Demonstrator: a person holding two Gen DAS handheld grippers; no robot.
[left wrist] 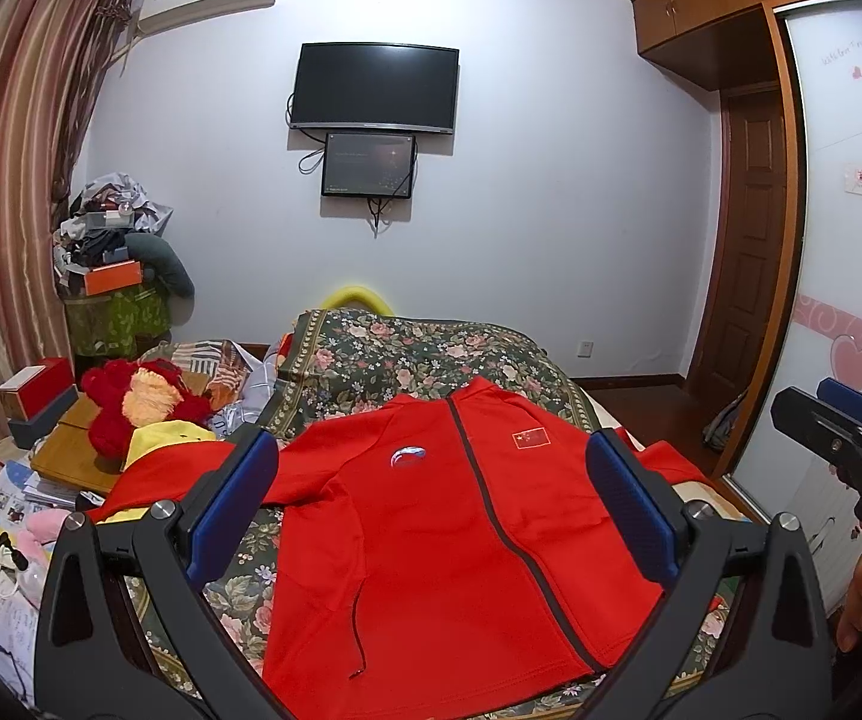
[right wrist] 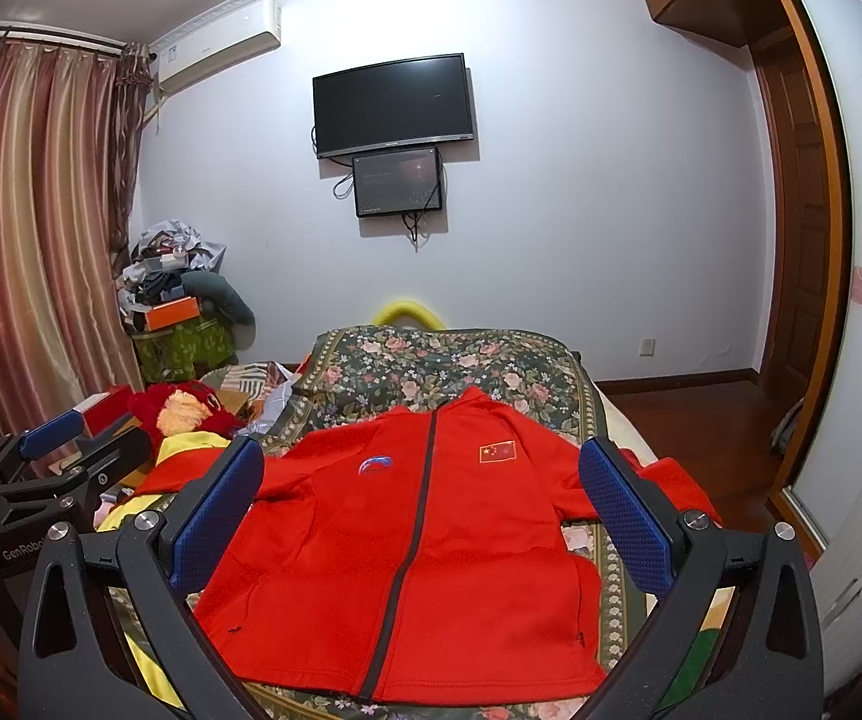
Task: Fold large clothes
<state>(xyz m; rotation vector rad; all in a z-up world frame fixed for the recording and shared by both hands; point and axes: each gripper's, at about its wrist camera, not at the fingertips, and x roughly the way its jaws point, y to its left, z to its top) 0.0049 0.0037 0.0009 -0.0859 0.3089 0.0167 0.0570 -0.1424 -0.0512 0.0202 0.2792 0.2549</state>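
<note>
Left wrist view: looks forward between the left gripper (left wrist: 431, 510) pads, from above the near edge of the bed (left wrist: 431, 354), tilted slightly down, facing the far wall with the television (left wrist: 374, 89). Close to the red jacket (left wrist: 431, 540), which fills the lower centre. The right gripper (left wrist: 838, 426) shows at the right edge.

Right wrist view: same heading, from just to the right, between the right gripper (right wrist: 425, 510) pads. The jacket (right wrist: 401, 552) sits equally near. The left gripper (right wrist: 53, 438) shows at the left edge.

Shared: jacket, floral bedspread (right wrist: 431, 360), television (right wrist: 393, 105), air conditioner (right wrist: 221, 54), curtains (right wrist: 29, 228).
</note>
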